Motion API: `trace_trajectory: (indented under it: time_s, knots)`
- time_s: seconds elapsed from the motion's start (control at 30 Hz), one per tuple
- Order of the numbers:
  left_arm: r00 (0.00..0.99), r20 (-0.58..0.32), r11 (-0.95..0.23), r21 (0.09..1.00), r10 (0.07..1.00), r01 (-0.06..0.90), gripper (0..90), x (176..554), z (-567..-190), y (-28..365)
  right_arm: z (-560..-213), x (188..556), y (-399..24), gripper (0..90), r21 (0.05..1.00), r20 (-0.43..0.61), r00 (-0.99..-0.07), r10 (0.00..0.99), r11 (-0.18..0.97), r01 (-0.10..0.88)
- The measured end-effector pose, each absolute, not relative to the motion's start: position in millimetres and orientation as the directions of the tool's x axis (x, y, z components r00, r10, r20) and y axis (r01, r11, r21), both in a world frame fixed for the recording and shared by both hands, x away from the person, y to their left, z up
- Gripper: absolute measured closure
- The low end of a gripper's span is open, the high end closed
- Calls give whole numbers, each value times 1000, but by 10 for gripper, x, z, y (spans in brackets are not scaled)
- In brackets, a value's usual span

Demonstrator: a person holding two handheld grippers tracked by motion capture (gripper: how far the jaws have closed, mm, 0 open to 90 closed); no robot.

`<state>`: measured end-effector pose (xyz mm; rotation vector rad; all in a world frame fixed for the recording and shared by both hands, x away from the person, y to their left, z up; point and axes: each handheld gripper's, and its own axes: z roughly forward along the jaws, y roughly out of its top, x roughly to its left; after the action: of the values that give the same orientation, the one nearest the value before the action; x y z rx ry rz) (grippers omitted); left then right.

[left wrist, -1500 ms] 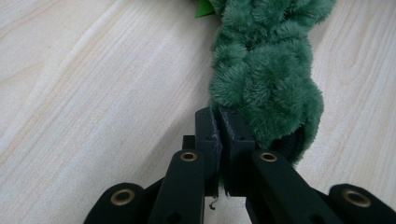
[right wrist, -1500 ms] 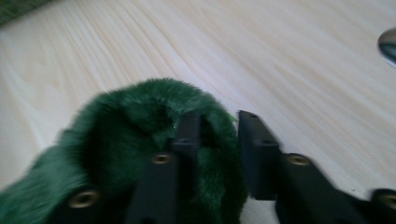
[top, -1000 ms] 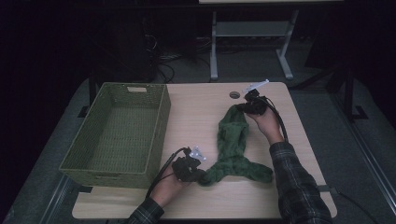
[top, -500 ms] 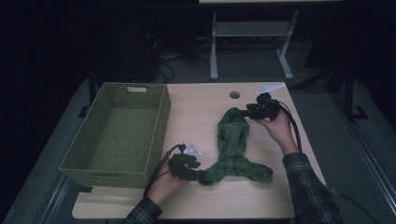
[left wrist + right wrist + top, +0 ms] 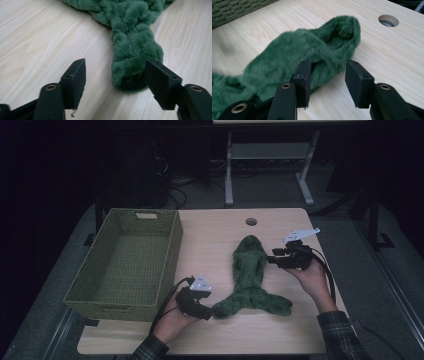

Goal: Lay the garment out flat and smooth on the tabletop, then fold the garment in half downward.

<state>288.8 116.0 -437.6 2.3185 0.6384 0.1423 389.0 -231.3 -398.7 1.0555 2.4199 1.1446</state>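
Note:
A green plush garment (image 5: 250,275) lies spread on the wooden table (image 5: 210,235), one end toward the far side and two ends toward me. My left gripper (image 5: 209,312) sits at its near-left end. In the left gripper view that fuzzy end (image 5: 132,37) lies between the jaws of the left gripper (image 5: 115,77), which have just been opening; the pads do not squeeze it. My right gripper (image 5: 272,260) hovers at the garment's right edge. Its jaws (image 5: 327,80) came apart and have just been closing slightly, with the fabric's edge (image 5: 299,50) against one pad, not pinched.
A green woven basket (image 5: 100,307) stands empty on the table's left side; its wall (image 5: 234,10) appears in the right gripper view. A round cable hole (image 5: 251,221) is near the table's far edge. A metal stand (image 5: 270,155) is on the floor beyond.
Both grippers went from shut to open, letting go of the garment. The right hand drew back to the right and toward me; the garment's far end now rests flat. The left hand stayed put.

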Motion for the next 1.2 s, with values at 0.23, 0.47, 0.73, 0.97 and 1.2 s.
trace_trajectory:
  time_s: [0.23,0.47,0.73,0.97,1.2]
  knots:
    - [887,-58,-636,676,458,372,138,2720,-4418,1204,-4002,3661,-2304,560,753,76,-702,709,420,506]
    - [888,-39,-660,654,459,370,130,2596,-4552,1291,-4065,3458,-2223,567,762,78,-721,689,425,489]
    - [899,2,-689,643,438,335,127,2574,-4686,1284,-4113,3190,-2015,575,767,82,-777,624,458,449]
    - [907,-1,-644,704,422,300,127,2591,-4753,1354,-4167,2953,-1745,601,775,113,-835,539,478,413]
    - [909,-4,-630,720,416,292,129,2591,-4773,1375,-4243,2811,-1421,624,778,134,-885,446,505,373]
